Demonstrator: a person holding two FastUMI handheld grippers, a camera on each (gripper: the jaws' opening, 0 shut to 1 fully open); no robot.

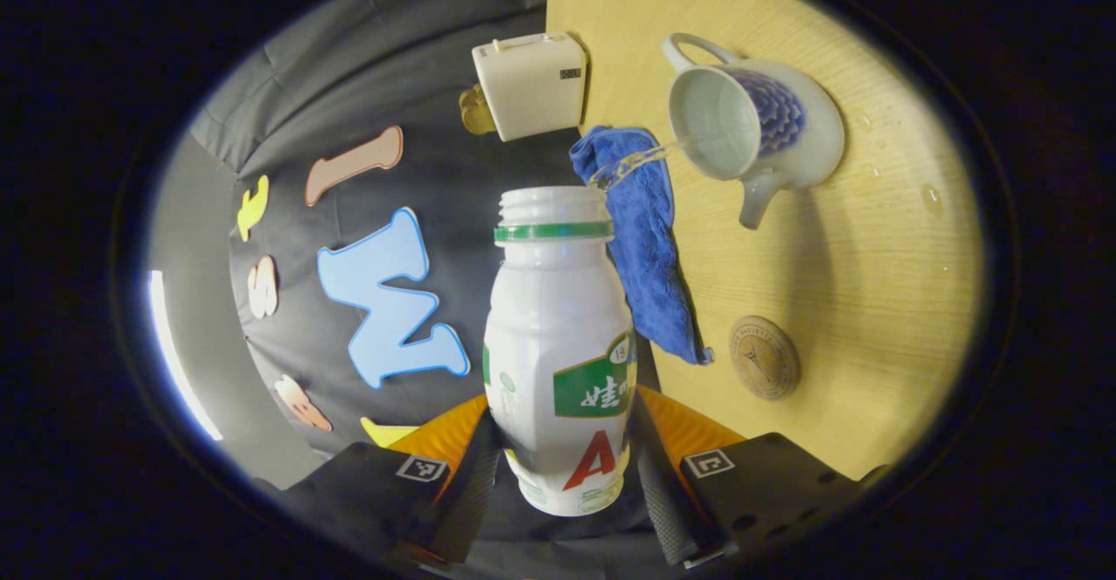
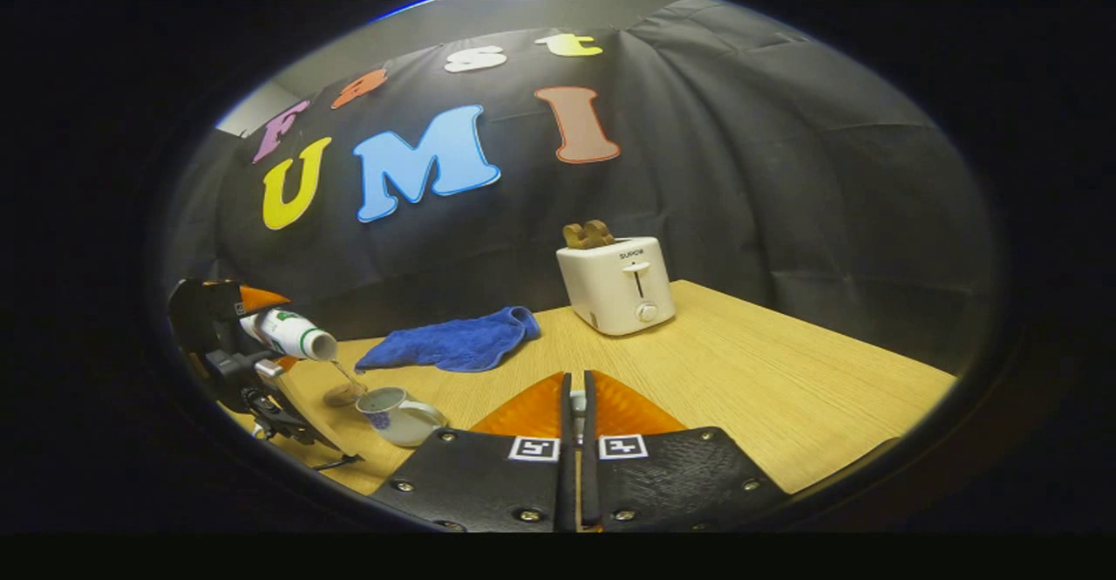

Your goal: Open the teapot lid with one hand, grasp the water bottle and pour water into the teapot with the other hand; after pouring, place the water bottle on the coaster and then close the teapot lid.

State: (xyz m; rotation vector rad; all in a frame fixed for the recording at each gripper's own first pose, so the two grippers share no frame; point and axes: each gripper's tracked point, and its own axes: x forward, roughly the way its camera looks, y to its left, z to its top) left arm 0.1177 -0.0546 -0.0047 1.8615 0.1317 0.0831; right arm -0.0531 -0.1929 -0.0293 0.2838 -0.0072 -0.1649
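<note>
Your table [image 1: 872,301] already shows stray drops past the teapot [image 1: 758,135], which sits open, water inside. Your left gripper [image 1: 558,467] clamps the tilted water bottle [image 1: 558,344]; the thin stream [image 1: 636,164] crosses the blue towel [image 1: 649,249], so any wobble spills. Your right gripper [image 2: 575,440] sits pinched together; what it grips, I can't tell.
</note>
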